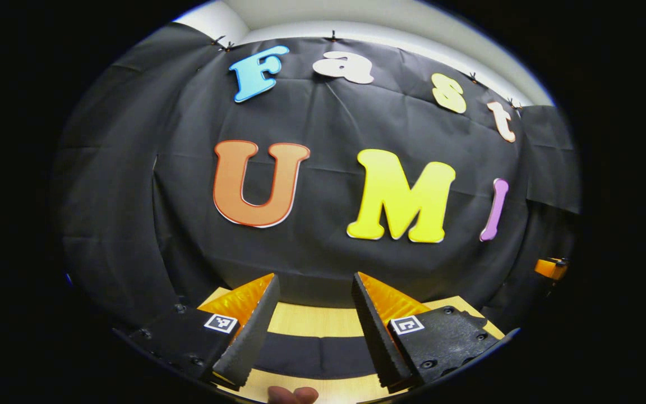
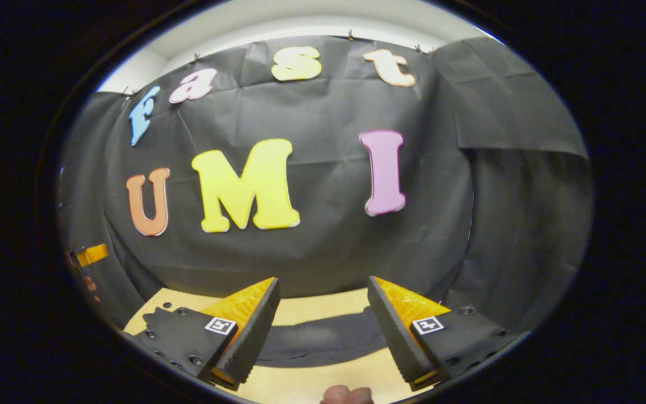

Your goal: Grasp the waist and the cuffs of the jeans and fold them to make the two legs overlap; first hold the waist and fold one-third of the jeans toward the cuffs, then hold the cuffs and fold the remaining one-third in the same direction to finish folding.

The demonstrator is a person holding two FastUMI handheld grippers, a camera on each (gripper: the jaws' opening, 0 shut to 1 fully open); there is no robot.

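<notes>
No readable text, label or number shows on anything. The one sign-like mark is a small square black-and-white code tag (image 1: pixel 221 323) on each finger mount of the left claw (image 1: pixel 314 328), and the same kind of tag (image 2: pixel 428 325) on the right claw (image 2: pixel 323 331); their patterns carry no letters.

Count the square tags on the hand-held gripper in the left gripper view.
2: one tag on the left finger's base, one tag on the right finger's base. Others may be hidden.
</notes>
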